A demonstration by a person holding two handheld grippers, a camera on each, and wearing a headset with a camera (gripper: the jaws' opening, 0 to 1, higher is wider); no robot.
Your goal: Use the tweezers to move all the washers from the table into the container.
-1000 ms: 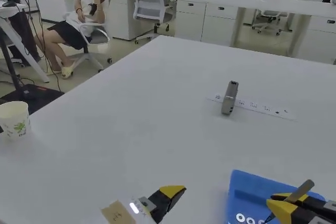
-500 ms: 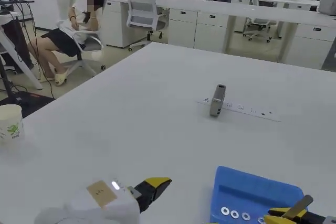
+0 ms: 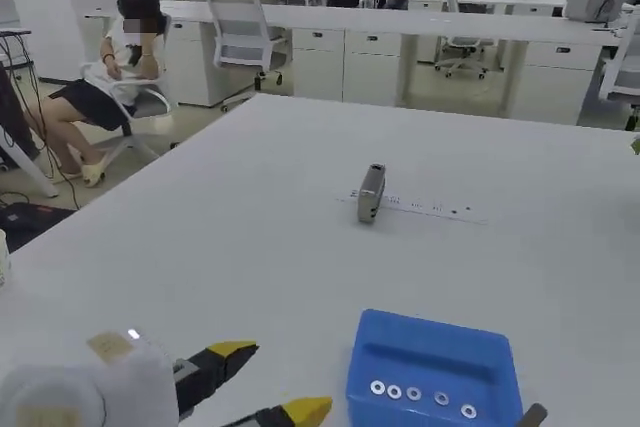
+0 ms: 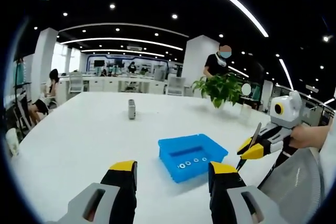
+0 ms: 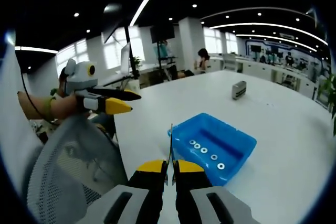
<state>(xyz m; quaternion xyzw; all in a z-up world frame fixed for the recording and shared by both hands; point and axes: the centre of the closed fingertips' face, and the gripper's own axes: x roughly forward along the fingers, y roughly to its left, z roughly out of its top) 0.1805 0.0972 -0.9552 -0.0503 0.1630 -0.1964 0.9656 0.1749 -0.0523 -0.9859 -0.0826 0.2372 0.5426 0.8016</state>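
tray: blue plastic, rectangular, low walls, rounded corners, smooth with a bit of a shine; parked on the table near the front edge.
washers: five tiny flat metal rings, silvery, laid out in a loose row on the tray floor, none stacked.
tweezers: thin, straight and metal-looking; pinched low down, with the tips pointed out towards the near corner of the tray.
right gripper: jaws squeezed together on the tweezers; yellow pads on grey, hard-looking bodies.
left gripper: jaws spread wide with nothing between them; same yellow tips; held low over the table, left of the tray.
table: big, white, flat and pretty matte.
block: small grey box, slightly shiny, stood upright at the end of a flush socket strip, well beyond the tray.
head view extras: the washers can be counted cleanly from above; a seated person is seen on a swivel chair far left; just the tweezer end is caught at the bottom right.
left gripper view extras: a leafy plant is seen past the table's far edge, and the right gripper comes in from the right with the tweezers angled up.
right gripper view extras: a grey mesh chair back is seen lower left, with the left gripper above it, jaws parted.
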